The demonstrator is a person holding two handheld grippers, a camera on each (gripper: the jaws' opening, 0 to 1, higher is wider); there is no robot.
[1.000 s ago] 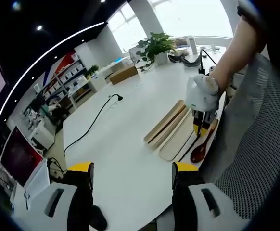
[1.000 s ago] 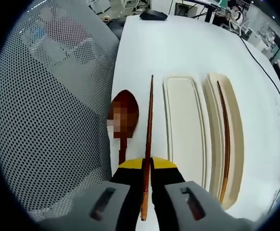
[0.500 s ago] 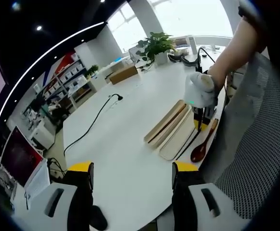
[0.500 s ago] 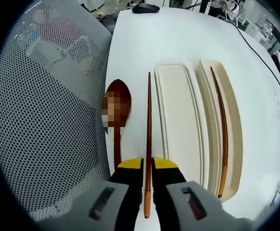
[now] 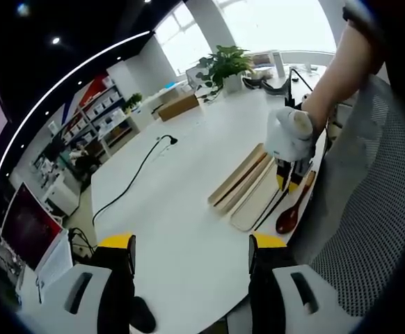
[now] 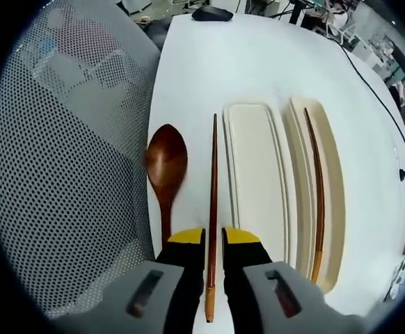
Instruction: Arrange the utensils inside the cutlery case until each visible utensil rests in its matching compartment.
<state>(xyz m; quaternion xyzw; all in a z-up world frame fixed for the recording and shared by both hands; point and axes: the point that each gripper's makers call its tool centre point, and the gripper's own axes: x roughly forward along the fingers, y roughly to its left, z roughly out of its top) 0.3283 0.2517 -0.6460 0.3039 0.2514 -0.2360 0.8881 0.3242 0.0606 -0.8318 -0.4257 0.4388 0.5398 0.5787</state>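
A pale two-trough cutlery case (image 6: 290, 182) lies on the white table. One dark chopstick (image 6: 319, 188) rests in its right trough; the other trough is bare. Left of the case a second chopstick (image 6: 212, 174) lies on the table beside a brown wooden spoon (image 6: 166, 161). My right gripper (image 6: 213, 236) straddles this chopstick's thick end, with a thin gap on each side. The left gripper view shows the case (image 5: 248, 186), the spoon (image 5: 288, 218) and the right gripper (image 5: 289, 182) under a gloved hand. My left gripper (image 5: 192, 243) is wide open, back from the case.
A grey mesh chair back (image 6: 63, 153) stands close along the table edge beside the spoon. A black mouse (image 6: 213, 13) lies at the table's far end. A black cable (image 5: 129, 177) crosses the table beyond the case. A potted plant (image 5: 223, 66) stands farther off.
My right gripper's jaws have parted slightly around the chopstick they were pressed on. The right view has shifted a little. The left gripper has stayed put.
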